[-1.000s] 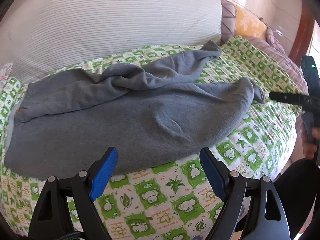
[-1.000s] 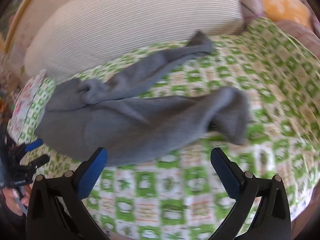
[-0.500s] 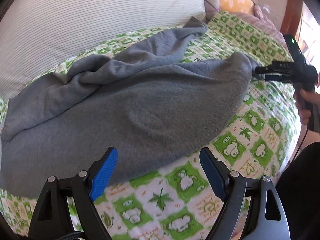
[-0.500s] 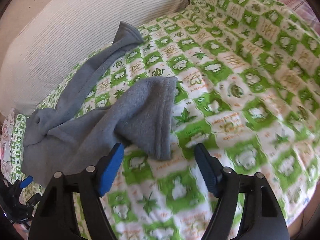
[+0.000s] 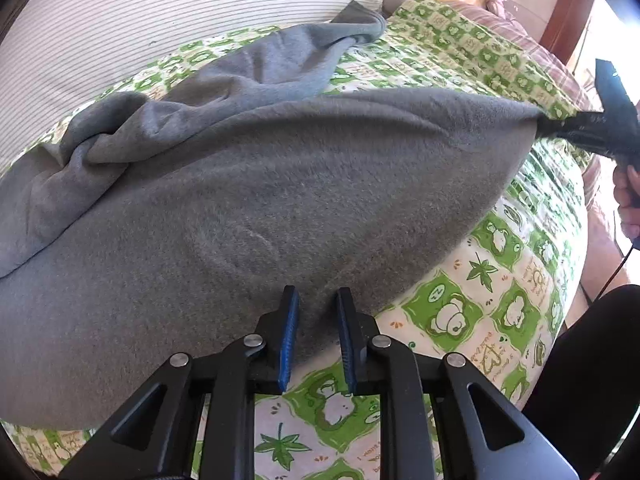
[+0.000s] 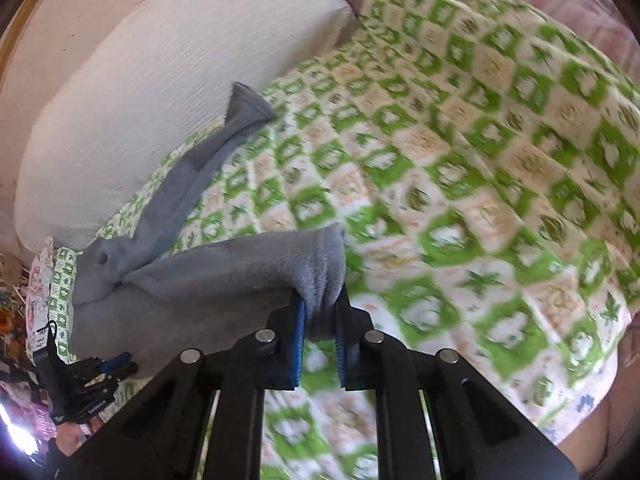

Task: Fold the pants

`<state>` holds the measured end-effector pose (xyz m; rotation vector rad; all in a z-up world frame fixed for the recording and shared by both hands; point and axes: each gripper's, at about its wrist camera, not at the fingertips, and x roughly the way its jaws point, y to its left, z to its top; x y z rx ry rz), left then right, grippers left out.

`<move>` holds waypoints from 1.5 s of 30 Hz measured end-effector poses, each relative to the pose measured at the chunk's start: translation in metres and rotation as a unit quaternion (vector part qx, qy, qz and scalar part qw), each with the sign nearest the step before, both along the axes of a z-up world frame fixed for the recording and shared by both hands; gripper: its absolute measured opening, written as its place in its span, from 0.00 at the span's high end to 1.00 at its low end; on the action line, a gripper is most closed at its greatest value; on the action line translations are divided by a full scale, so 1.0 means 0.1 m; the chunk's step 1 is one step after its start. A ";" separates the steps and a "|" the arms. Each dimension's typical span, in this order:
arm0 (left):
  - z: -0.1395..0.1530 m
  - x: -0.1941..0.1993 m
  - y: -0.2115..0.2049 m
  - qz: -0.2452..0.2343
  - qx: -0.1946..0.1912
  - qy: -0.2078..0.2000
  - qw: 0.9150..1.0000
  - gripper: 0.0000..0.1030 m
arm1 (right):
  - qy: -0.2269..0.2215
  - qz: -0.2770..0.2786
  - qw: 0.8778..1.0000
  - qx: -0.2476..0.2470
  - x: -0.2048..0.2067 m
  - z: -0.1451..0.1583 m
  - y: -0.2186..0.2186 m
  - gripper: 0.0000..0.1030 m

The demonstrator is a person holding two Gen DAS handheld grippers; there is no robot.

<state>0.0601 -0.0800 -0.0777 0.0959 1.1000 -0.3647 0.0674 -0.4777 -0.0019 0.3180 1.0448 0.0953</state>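
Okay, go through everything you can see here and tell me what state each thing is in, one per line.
Grey pants: unfolded, rumpled on the bed, one leg trailing toward the pillow.
Left tool: closing on the pants' near edge, fabric between its fingers.
Right tool: closing, clamped on the near leg's hem.
Green patterned bedsheet: spread flat under the pants.
Striped pillow: lying behind the pants.
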 end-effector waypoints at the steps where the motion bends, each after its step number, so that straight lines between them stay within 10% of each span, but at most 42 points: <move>1: -0.01 0.00 0.00 -0.001 0.000 0.005 1.000 0.82 | 0.022 0.004 1.000 -0.007 0.02 -0.10 -0.01 0.87; 9: 0.20 0.01 0.21 0.025 -0.014 -0.008 1.000 0.50 | 0.016 -0.027 0.996 -0.080 -0.02 -0.08 0.06 0.37; 28: 0.64 1.16 0.77 0.029 0.034 -0.065 0.997 0.40 | -0.029 0.060 0.997 -0.027 1.36 0.19 0.91 0.37; 45: 0.25 2.40 0.71 -0.085 0.005 0.039 0.996 0.27 | -0.026 0.099 0.992 -0.076 2.87 0.04 1.19 0.33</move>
